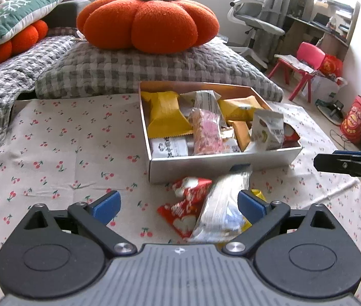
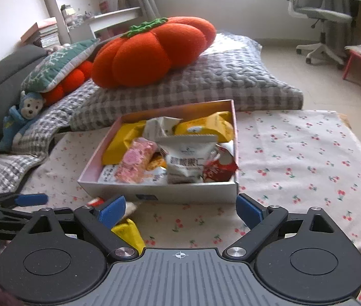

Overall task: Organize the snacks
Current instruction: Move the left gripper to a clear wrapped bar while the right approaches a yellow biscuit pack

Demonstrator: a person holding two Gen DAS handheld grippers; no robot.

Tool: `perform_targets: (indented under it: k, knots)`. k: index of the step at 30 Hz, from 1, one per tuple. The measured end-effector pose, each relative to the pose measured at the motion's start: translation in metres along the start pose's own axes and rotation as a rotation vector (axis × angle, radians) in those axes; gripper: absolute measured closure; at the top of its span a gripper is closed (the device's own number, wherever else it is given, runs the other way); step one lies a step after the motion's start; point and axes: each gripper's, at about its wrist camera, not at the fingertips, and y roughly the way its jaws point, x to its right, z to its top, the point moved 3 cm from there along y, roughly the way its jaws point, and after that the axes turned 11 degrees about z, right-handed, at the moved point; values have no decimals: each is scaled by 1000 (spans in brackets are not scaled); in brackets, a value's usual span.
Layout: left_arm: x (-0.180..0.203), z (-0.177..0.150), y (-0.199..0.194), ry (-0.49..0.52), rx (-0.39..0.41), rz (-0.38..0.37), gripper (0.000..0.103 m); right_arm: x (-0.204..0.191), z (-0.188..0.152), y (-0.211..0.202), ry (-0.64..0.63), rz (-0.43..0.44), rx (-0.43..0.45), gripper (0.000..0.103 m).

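A shallow white box [image 1: 221, 162] on the cherry-print cloth holds several snack packets, yellow, pink and white; it also shows in the right wrist view [image 2: 160, 191]. In front of it lie a silver packet [image 1: 221, 209], red packets [image 1: 183, 209] and a yellow packet [image 2: 128, 233]. My left gripper [image 1: 179, 205] is open, its jaws on either side of the loose packets, just above them. My right gripper [image 2: 180, 209] is open and empty before the box's near wall; it shows at the right edge of the left wrist view [image 1: 346, 164].
A big orange pumpkin cushion [image 1: 147, 21] sits on a grey checked cushion [image 1: 155, 68] behind the box. A sofa with pillows and a blue monkey toy [image 2: 20, 119] is at left. An office chair [image 2: 318, 17] and a red child's chair [image 1: 300, 68] stand at right.
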Motion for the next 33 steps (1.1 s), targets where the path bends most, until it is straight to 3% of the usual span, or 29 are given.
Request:
perform_targets:
  k: [11,22,24,26,33]
  knots:
    - [-5,-25,1,28,-16,16,1,-5,-34,7,-94,-15,-91,5]
    - [7,-26,3,18,-5,-139,1,-36,-55,21,-232,67,-161,5]
    - [10,-26,7,18,-32,-153,8,-40,-58,23,-254,87,-174,5]
    - [11,-27,12,6,-60,-171,20,-42,-60,25,-270,88,-184,5]
    - [14,-24,21,-45,-96,-229,41,-42,-66,29,-286,79,-204,5]
